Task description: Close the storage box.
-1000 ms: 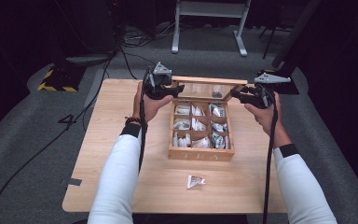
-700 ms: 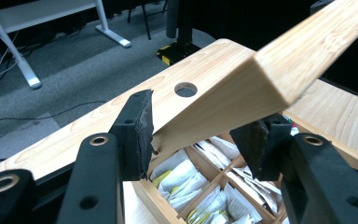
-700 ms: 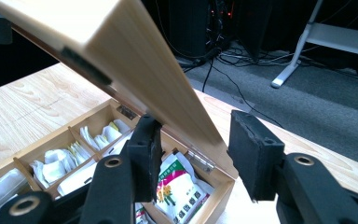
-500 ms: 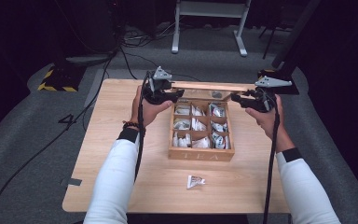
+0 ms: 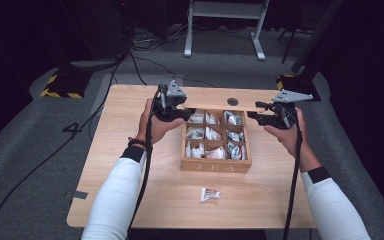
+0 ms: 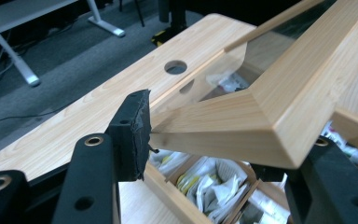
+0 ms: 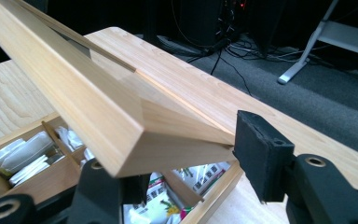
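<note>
1. While the box (image 5: 215, 164) sits mid-frame in the high view, its nine compartments hold white tea bags (image 5: 206, 133).
2. The lid (image 5: 220, 99) tilts open above the box's rear edge.
3. The left gripper (image 5: 180, 112) pinches the lid's left corner; the right gripper (image 5: 254, 114) pinches its right corner.
4. One packet (image 5: 209, 194) lies lower centre on the table (image 5: 130, 130).

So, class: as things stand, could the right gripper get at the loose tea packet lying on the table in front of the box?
Probably not yet: the right gripper is busy at a corner of the raised lid. The tea packet itself lies in the open on the table.
</note>
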`<state>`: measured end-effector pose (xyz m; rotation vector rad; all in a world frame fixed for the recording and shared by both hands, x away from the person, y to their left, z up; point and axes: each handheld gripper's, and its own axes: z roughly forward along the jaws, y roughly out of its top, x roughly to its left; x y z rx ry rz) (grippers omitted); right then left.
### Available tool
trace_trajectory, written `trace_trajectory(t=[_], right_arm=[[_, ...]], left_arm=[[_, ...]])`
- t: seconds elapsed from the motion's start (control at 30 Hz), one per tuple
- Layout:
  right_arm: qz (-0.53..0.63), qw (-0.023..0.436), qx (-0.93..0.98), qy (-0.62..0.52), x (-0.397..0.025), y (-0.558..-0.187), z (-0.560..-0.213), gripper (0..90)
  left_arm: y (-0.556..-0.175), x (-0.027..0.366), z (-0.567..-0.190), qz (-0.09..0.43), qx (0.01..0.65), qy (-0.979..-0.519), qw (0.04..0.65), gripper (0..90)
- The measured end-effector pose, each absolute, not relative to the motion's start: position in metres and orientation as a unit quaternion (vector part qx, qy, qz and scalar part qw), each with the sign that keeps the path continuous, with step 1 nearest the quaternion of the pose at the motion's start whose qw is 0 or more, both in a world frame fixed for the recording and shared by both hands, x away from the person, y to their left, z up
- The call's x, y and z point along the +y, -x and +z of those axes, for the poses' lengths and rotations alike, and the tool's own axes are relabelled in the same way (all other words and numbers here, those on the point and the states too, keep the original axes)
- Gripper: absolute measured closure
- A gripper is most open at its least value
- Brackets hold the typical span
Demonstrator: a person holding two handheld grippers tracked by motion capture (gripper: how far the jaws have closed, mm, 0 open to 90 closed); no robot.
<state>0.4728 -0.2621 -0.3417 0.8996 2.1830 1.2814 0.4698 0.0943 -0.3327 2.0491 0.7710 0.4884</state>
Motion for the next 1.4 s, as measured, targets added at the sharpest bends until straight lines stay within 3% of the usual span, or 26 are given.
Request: trace_trajectory(t=[1.4], right_arm=[[0.461,0.214,0.812,-0.285,-0.266,-0.435,-0.364,37.3]], left_arm=[[-0.439,0.100,-0.364,0.187,0.298,-0.836,0.422,39.4]])
